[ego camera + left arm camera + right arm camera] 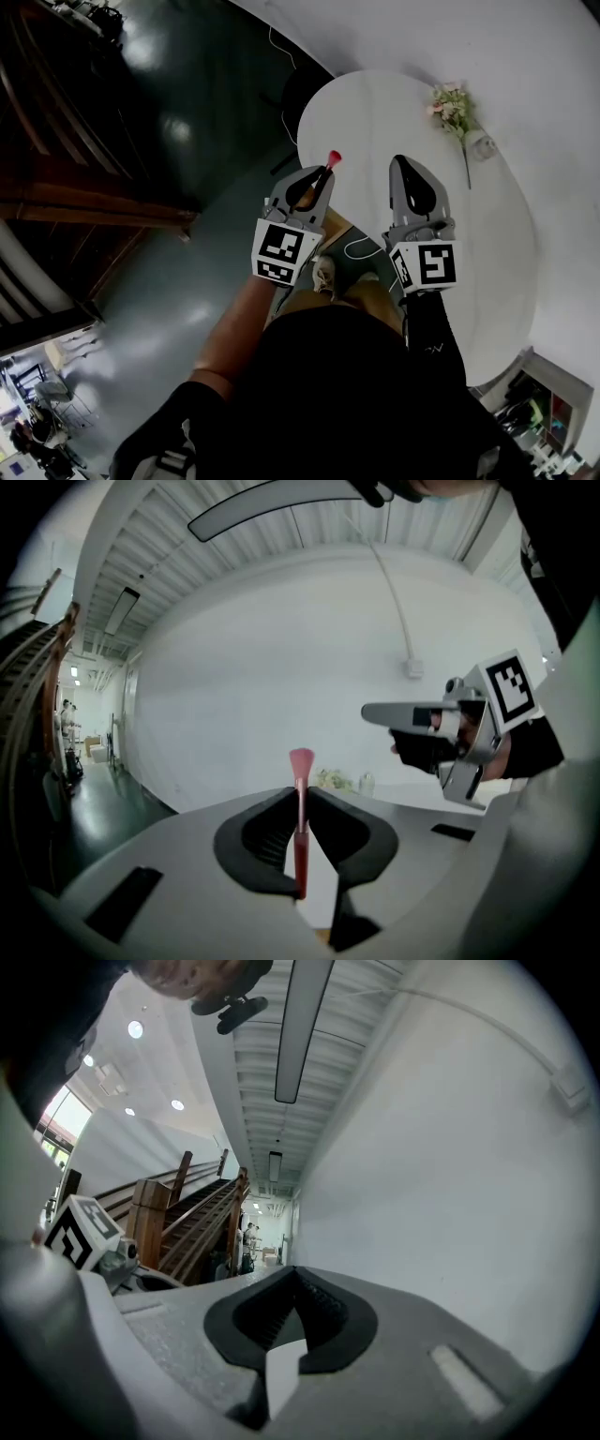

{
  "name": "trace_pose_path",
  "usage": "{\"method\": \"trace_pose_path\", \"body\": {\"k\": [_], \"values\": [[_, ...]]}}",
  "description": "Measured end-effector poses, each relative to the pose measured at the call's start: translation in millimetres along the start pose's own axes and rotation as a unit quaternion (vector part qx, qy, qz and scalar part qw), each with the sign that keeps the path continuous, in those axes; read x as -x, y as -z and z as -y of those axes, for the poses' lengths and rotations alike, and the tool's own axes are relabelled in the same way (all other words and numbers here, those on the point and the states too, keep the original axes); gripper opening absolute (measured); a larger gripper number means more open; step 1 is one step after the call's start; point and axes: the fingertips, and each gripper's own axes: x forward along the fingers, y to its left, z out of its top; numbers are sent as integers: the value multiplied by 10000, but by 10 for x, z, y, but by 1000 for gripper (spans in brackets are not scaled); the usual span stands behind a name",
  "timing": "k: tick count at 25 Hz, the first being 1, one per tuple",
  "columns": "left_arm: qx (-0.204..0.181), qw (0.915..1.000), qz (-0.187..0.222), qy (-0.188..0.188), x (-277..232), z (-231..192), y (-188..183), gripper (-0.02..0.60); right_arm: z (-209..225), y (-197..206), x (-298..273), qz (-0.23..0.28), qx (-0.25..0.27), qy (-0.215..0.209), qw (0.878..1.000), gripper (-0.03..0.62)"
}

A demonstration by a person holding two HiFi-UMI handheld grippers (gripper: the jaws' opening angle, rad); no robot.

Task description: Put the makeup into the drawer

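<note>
Red brush [300, 841] clamped upright between jaws of left gripper [302, 797], bristles poking past the tips, right gripper [294, 1277] pressed together, nothing between, white table [375, 122] beyond.

Glossy floor [187, 122], wooden staircase [56, 169], matt plastic left gripper [301, 797]

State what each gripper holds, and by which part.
Left gripper: a makeup brush, clamped along its handle. Right gripper: nothing, jaws shut.

Open tabletop [375, 131] ahead; flowers [451, 106] at far edge
</note>
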Motion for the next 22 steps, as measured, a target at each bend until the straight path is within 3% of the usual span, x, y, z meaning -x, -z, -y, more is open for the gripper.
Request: {"method": "trace_pose_path", "body": {"k": [5,9,12,15,19,22], "values": [[706,9911,-1027,-476,47,-361,854,44,57,85,4,-135,-44,60,9999,5],[834,9787,-1820,-450,31,-376,1551,44,60,107,-5,-189,-49,46,9998,5],[845,9639,-2510,-290,33,-339,2076,44,12,110,-36,-193,-39,-38,9998,5],[796,9428,-3234,-137,76,-280,2534,44,-42,136,-52,-225,-102,-111,9996,5],[791,9291,-3612,-72,140,-249,2811,44,-136,133,-72,-256,-28,-218,9994,5],[798,9290,-3614,-81,150,-244,2831,46,-155,137,-81,-253,-16,-252,9994,5]]}}
